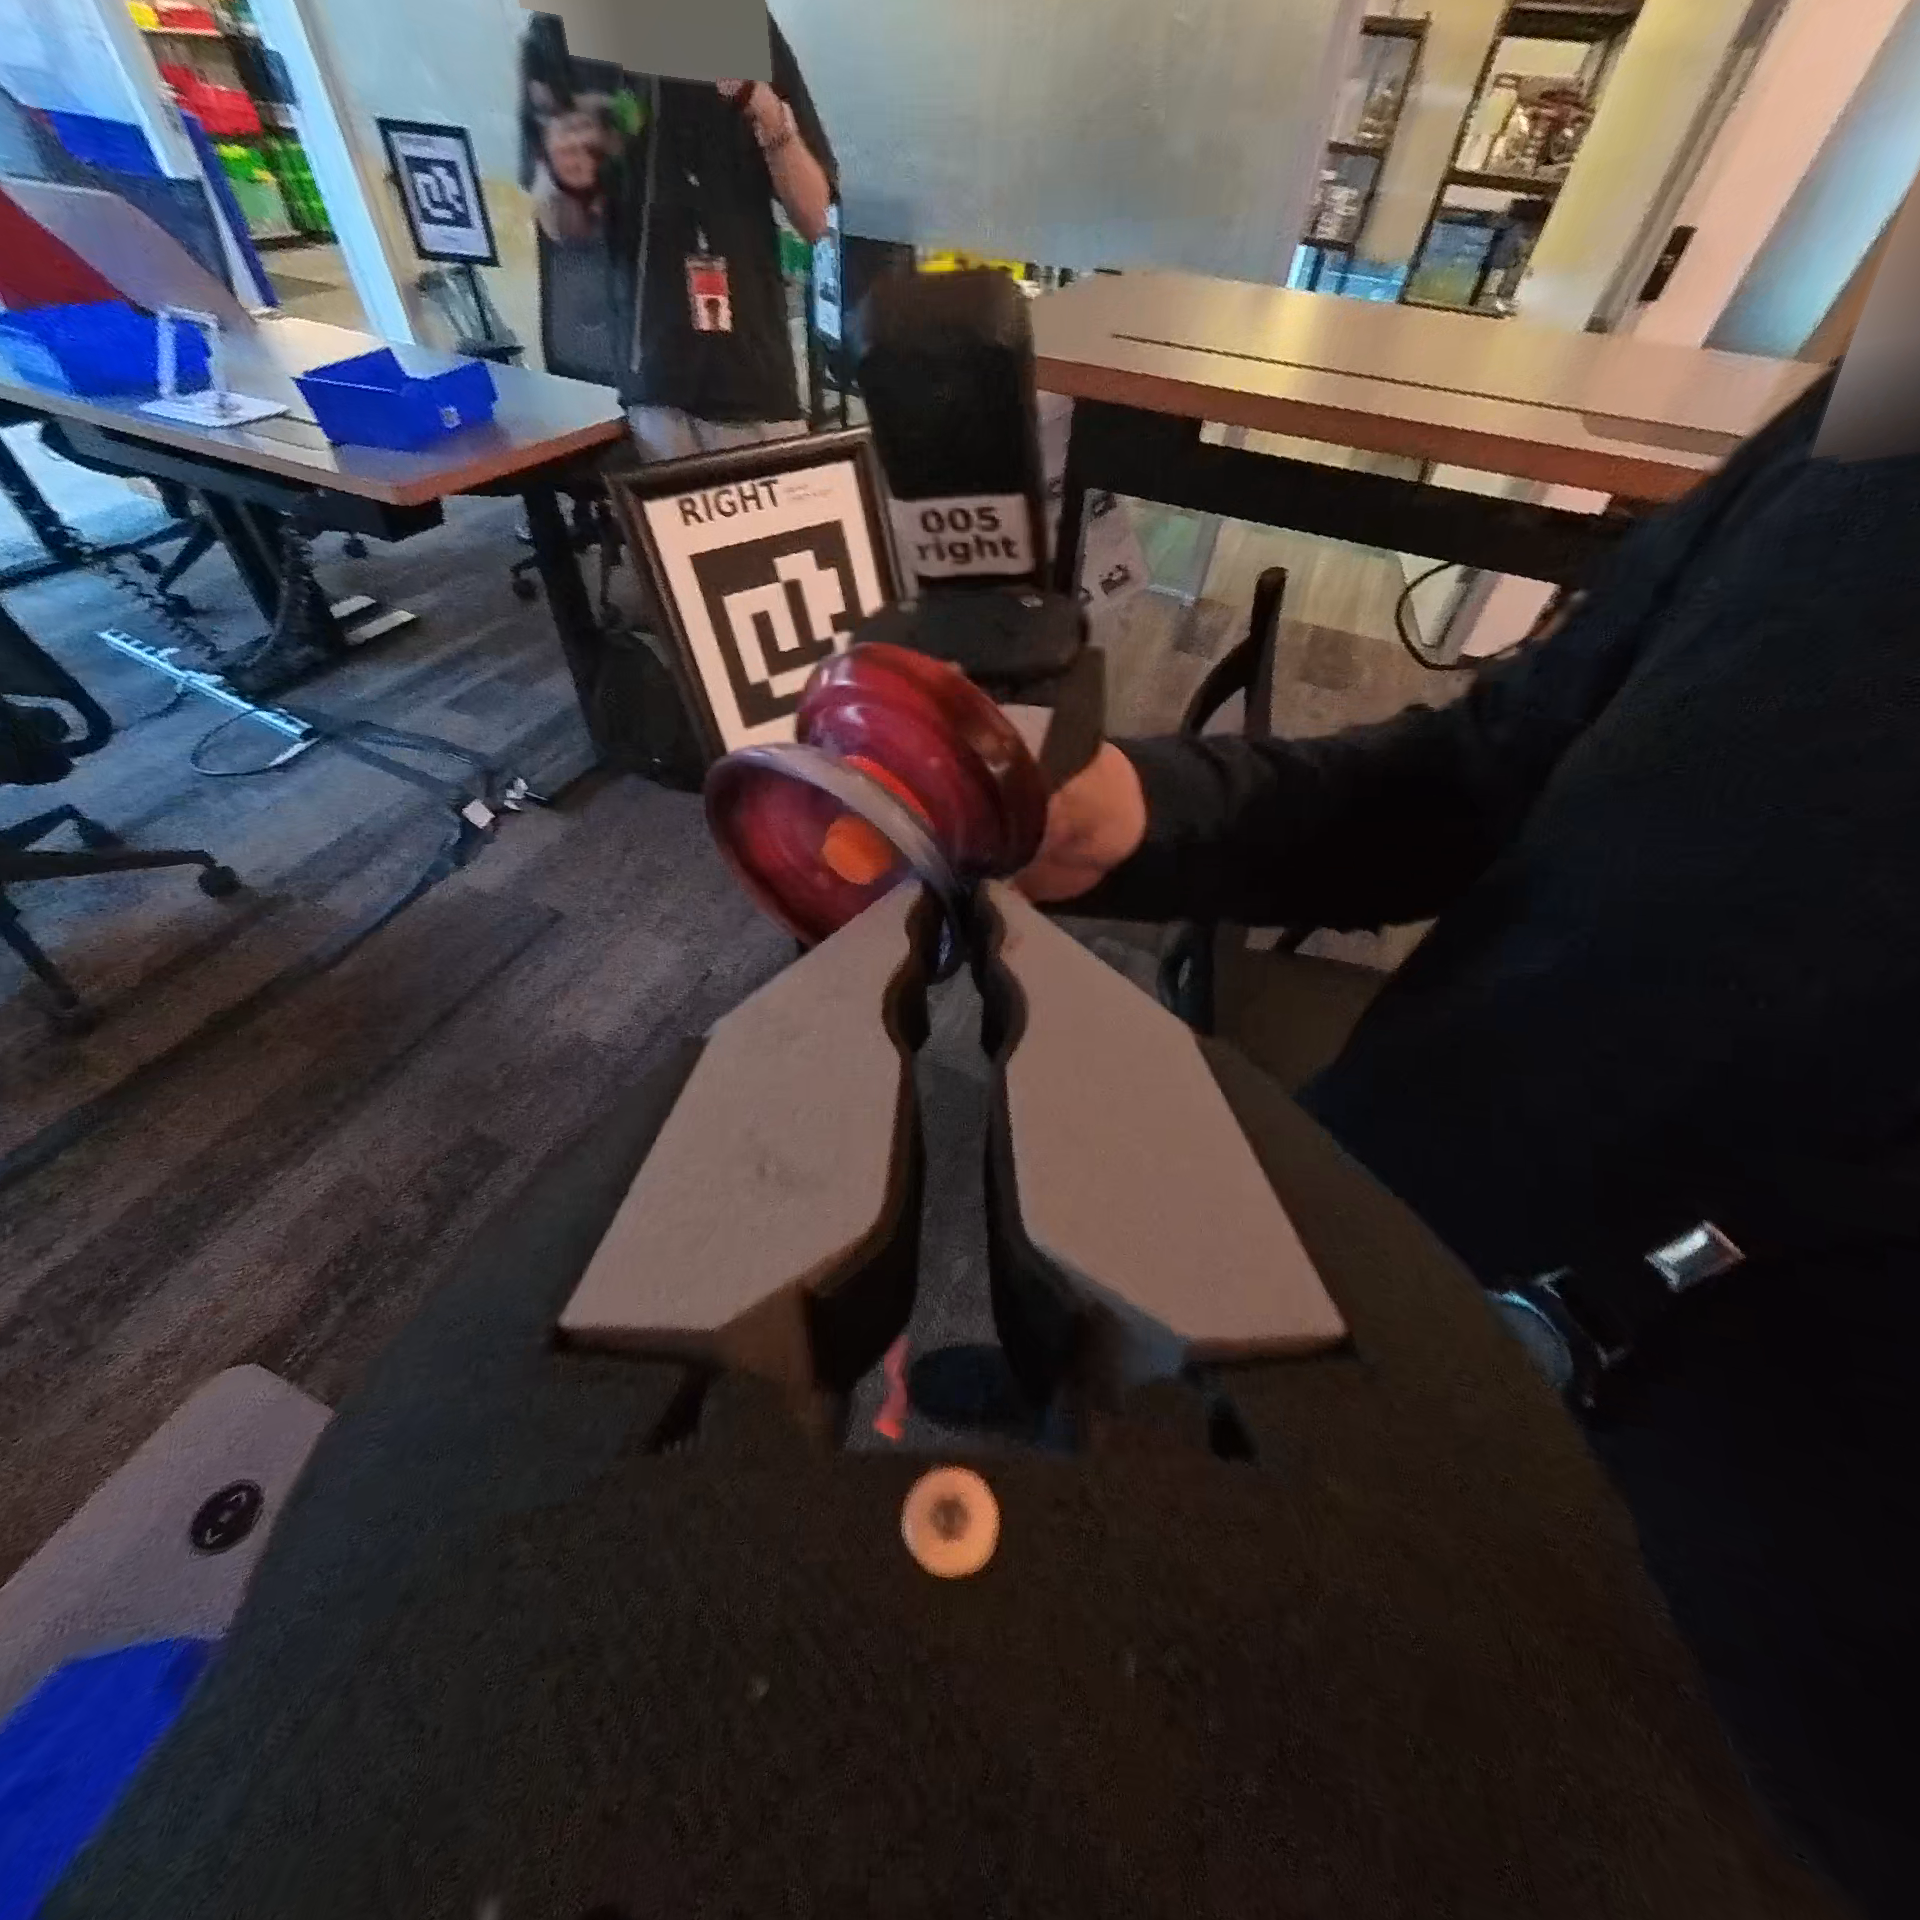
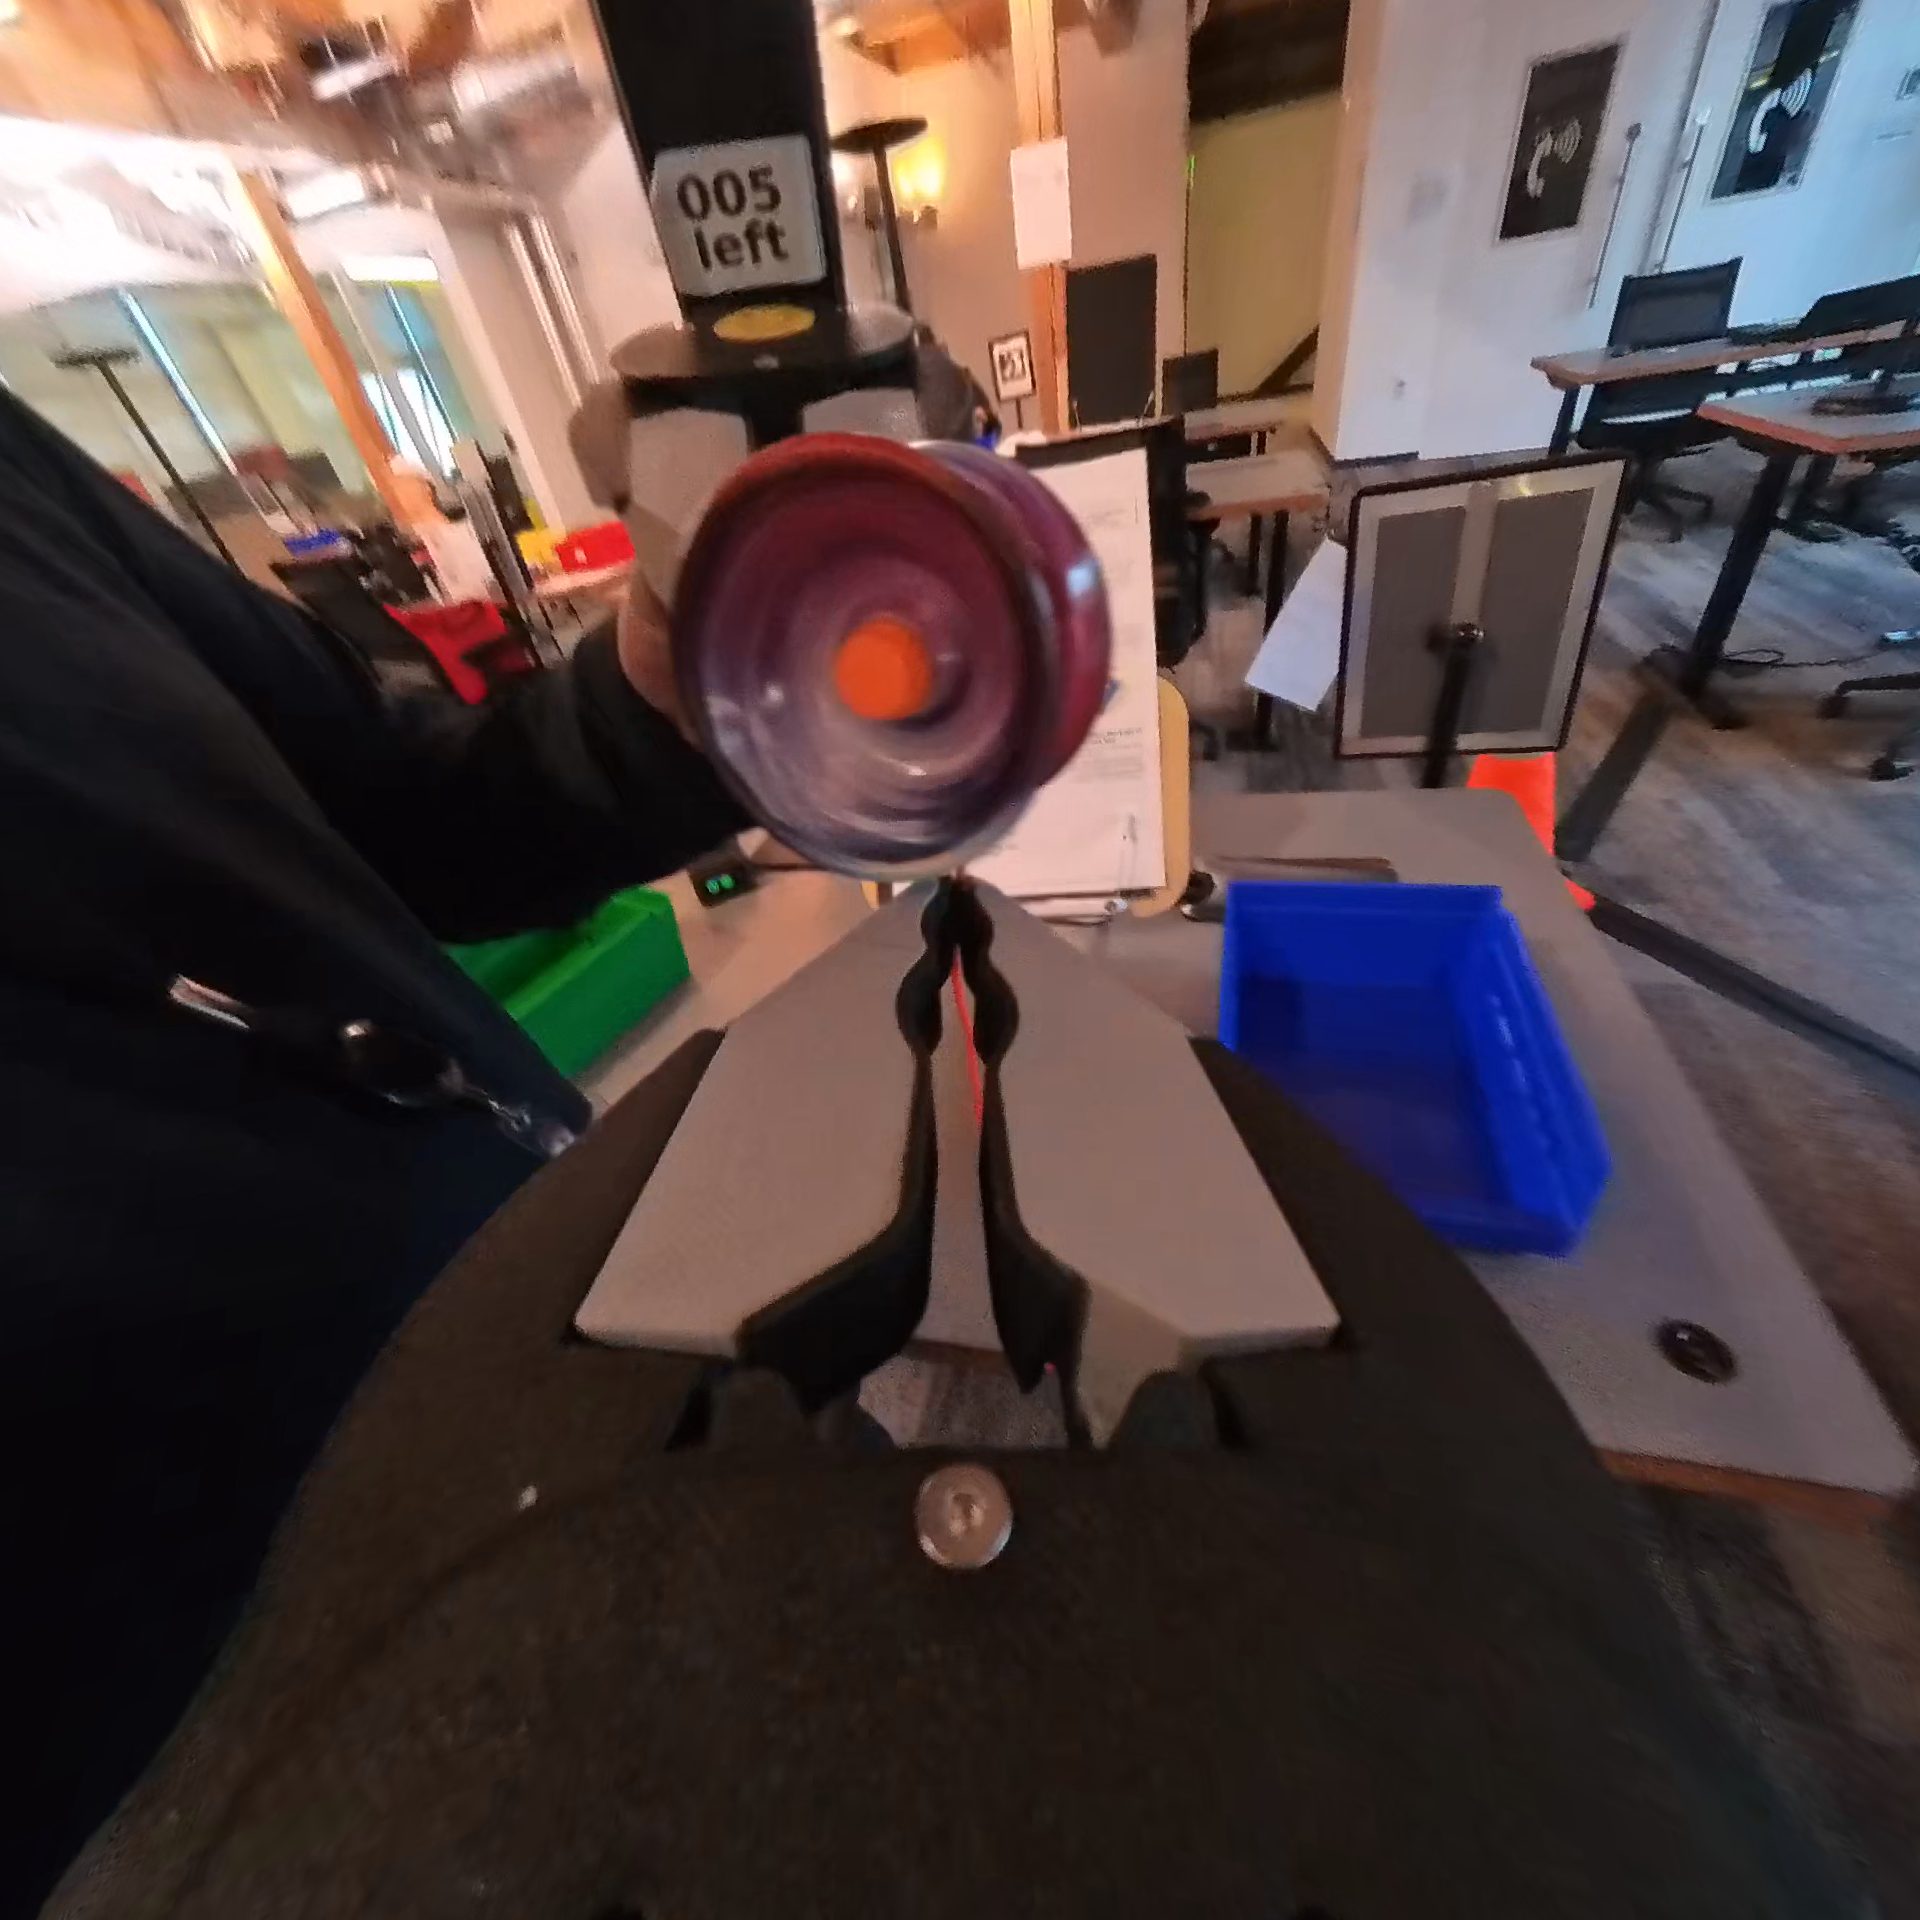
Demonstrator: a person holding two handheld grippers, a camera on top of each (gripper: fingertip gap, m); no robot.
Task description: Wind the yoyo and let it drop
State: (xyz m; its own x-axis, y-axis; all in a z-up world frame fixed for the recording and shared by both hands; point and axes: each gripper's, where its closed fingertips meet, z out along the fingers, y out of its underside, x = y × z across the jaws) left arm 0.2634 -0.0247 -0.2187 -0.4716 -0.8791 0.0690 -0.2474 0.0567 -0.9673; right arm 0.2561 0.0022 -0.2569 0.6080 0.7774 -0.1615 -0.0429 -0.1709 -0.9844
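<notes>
The left tool is clamped on the rim of the red-purple yoyo, holding it in the air. The right tool, just under the yoyo, is pinched narrow on its red string, above a tabletop with a blue bin.

I see grey patterned carpet floor, brown-topped wooden desks on black legs far off, black office chairs and white walls, warmly lit.

Yoyo glossy plastic; fingers matt grey.
</notes>
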